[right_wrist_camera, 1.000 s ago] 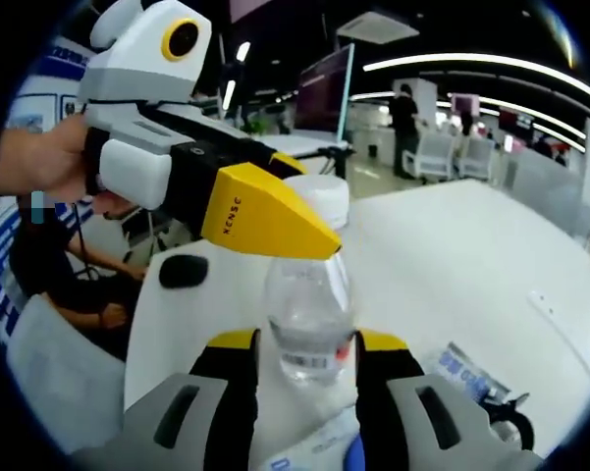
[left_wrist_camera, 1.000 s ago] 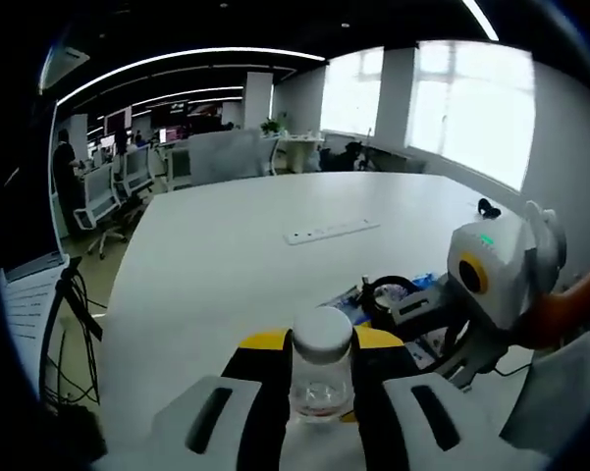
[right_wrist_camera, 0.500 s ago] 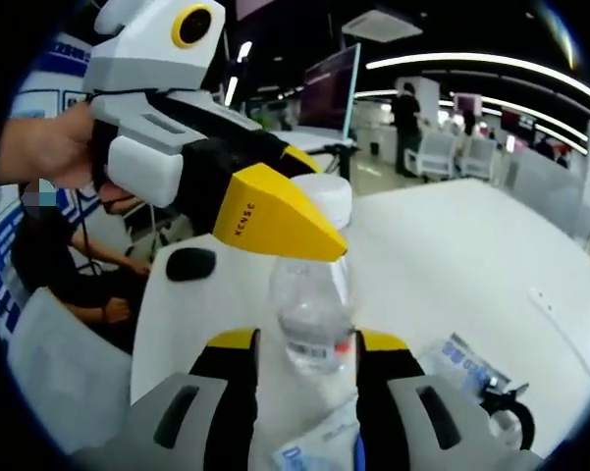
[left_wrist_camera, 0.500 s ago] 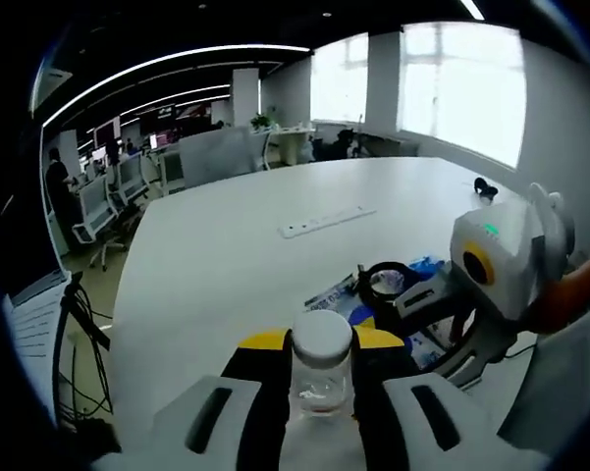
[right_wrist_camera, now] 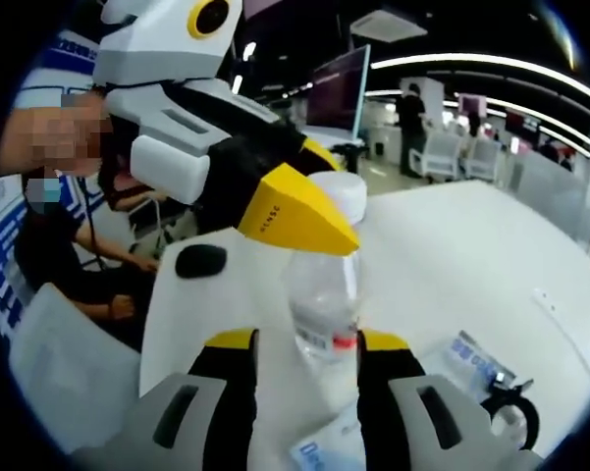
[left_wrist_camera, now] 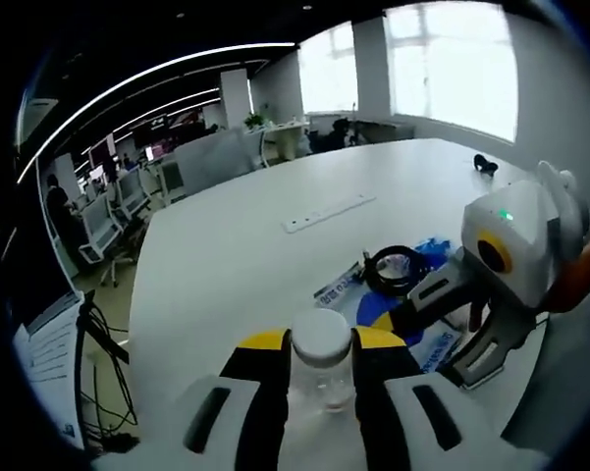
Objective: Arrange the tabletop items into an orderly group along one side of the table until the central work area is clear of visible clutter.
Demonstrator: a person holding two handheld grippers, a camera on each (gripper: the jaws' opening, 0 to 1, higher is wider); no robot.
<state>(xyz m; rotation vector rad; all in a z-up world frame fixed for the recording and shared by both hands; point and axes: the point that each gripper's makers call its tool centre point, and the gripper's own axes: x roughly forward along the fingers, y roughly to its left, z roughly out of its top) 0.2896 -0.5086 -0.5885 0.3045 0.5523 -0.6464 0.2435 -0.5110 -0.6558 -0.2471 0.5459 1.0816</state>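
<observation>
We see the left gripper (left_wrist_camera: 320,392) closed on a small clear plastic bottle with a white cap (left_wrist_camera: 321,365), its yellow-tipped jaws pressing the bottle from both sides just under the cap. In the right gripper view the same bottle (right_wrist_camera: 324,294) stands upright beyond the right gripper (right_wrist_camera: 306,368), whose jaws sit either side of its lower body; we cannot tell whether they touch it. The left gripper (right_wrist_camera: 295,211) enters there from the upper left, its yellow tip at the cap.

In the left gripper view the right gripper (left_wrist_camera: 422,309) reaches in from the right, held by a hand (left_wrist_camera: 579,275). Beneath it, on the large white table (left_wrist_camera: 236,255), lie blue-and-white printed packets (left_wrist_camera: 358,299) and a black ring-shaped object (left_wrist_camera: 395,270). Farther off, a white power strip (left_wrist_camera: 329,211). A small black object (left_wrist_camera: 486,164) sits near the far edge.

In the right gripper view a black oval mouse-like object (right_wrist_camera: 201,260) rests on the table's left side.
</observation>
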